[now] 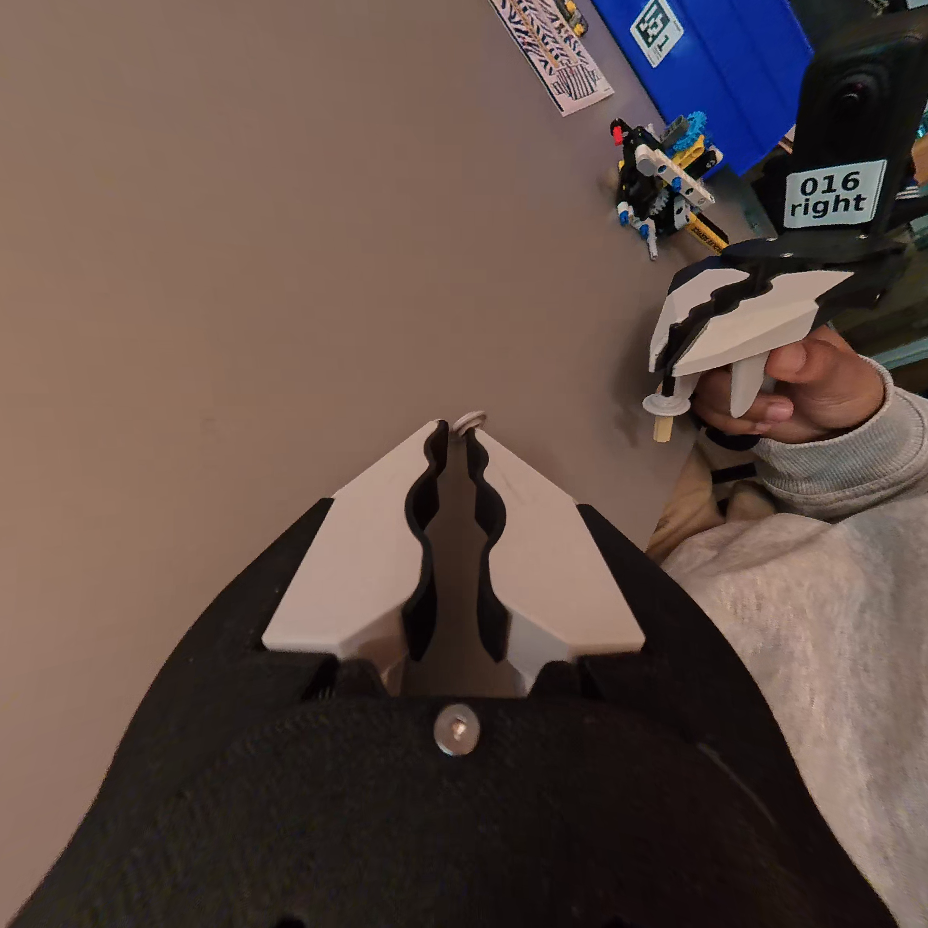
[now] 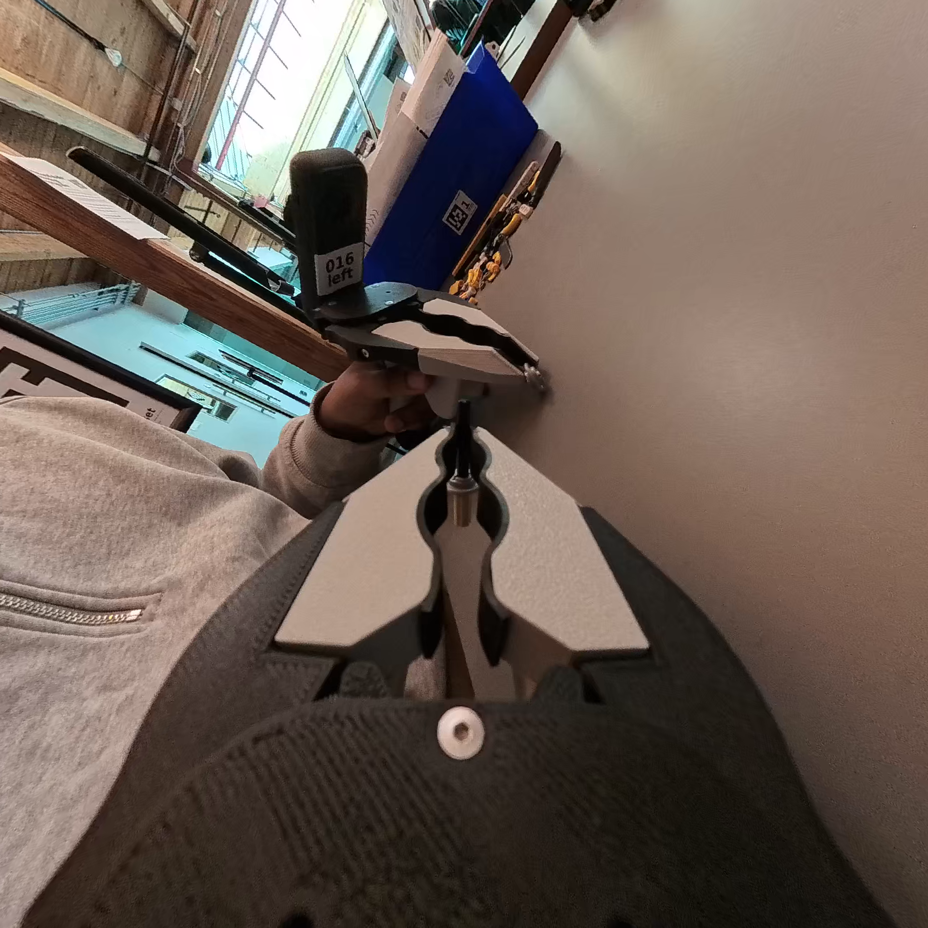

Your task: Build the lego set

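A black axle (image 2: 462,447) carrying a grey flanged bushing (image 2: 461,483) and a tan tip is clamped between the fingertips of the right gripper (image 2: 462,442), whose jaws stand nearly together on the rod. The right wrist view shows it end-on, running back along the gap between the pads; the left wrist view shows the same black axle (image 1: 668,389) from the side, hanging from the right gripper (image 1: 665,361) above the grey table (image 1: 251,251) with the grey flanged bushing (image 1: 665,403) below the tips and the tan end lowest.

A small grey ring-shaped piece (image 1: 469,421) sits at the tips of the left gripper (image 1: 458,432), whose jaws are closed narrowly onto it against the table. In the right wrist view that small grey ring-shaped piece (image 2: 535,374) is only a speck at the nose of the left gripper (image 2: 530,369), pressed to the table (image 2: 728,351).

The two grippers are near each other, not touching.

Farther off, the left wrist view alone shows the partly built lego model (image 1: 663,181), black, yellow, white and blue, standing beside a blue bin (image 1: 713,75) and a printed sheet (image 1: 552,50). The right wrist view shows the blue bin (image 2: 452,186), loose yellow parts (image 2: 482,271) and a person's grey sleeve (image 2: 125,502).
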Demonstrator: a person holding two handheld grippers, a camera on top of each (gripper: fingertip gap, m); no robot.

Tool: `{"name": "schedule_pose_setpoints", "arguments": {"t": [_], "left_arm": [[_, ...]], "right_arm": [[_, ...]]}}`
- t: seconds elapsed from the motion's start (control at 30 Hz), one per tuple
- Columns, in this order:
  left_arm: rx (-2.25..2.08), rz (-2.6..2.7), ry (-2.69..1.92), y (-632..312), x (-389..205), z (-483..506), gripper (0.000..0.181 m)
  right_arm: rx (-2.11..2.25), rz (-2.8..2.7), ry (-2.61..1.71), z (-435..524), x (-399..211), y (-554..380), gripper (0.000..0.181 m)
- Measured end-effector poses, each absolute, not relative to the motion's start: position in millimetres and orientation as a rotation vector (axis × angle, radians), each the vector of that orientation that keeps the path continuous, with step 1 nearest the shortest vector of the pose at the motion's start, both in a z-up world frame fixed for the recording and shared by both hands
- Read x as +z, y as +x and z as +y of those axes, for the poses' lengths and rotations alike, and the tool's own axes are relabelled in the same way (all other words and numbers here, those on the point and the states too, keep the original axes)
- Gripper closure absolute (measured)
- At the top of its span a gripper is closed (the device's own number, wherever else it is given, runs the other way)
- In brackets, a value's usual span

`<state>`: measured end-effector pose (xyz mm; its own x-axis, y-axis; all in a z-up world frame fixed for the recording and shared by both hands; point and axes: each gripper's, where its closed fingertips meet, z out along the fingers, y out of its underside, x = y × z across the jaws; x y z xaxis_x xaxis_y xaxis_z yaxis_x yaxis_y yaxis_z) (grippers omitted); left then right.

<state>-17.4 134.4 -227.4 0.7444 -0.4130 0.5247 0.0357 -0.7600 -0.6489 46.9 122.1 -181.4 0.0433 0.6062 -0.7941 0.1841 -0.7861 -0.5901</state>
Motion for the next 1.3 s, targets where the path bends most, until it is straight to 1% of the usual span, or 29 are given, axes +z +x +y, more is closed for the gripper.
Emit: {"name": "schedule_pose_setpoints", "arguments": {"t": [0.33, 0.5, 0.57, 0.77, 0.83, 0.93, 1.03, 1.3], "left_arm": [[-0.902, 0.26, -2.259, -19.5, -223.7, 140.0, 0.178], [-0.893, 0.236, -2.26, -21.5, -224.1, 142.9, 0.176], [-0.912, 0.232, -2.278, -20.7, -226.7, 142.5, 0.17], [-0.902, 0.199, -2.282, -24.1, -227.7, 147.7, 0.168], [-0.895, 0.182, -2.277, -26.1, -227.3, 150.0, 0.169], [-0.908, 0.163, -2.262, -27.8, -225.4, 153.0, 0.176], [-0.976, 0.151, -2.233, -24.5, -221.4, 156.1, 0.178], [-0.961, 0.159, -2.221, -18.0, -219.8, 164.3, 0.178]], "right_arm": [[1.805, -0.8, -1.994, 121.4, -181.0, 46.3, 0.178], [1.805, -0.8, -1.992, 121.1, -180.9, 45.7, 0.178], [1.804, -0.801, -1.992, 121.0, -180.8, 45.3, 0.178], [1.804, -0.792, -1.989, 121.0, -180.4, 44.4, 0.178], [1.805, -0.793, -1.987, 120.9, -180.2, 44.2, 0.179], [1.808, -0.794, -1.986, 120.2, -179.9, 43.6, 0.179], [1.81, -0.794, -1.985, 120.0, -179.8, 43.3, 0.179], [1.817, -0.779, -1.976, 121.2, -178.2, 43.9, 0.179]]}}
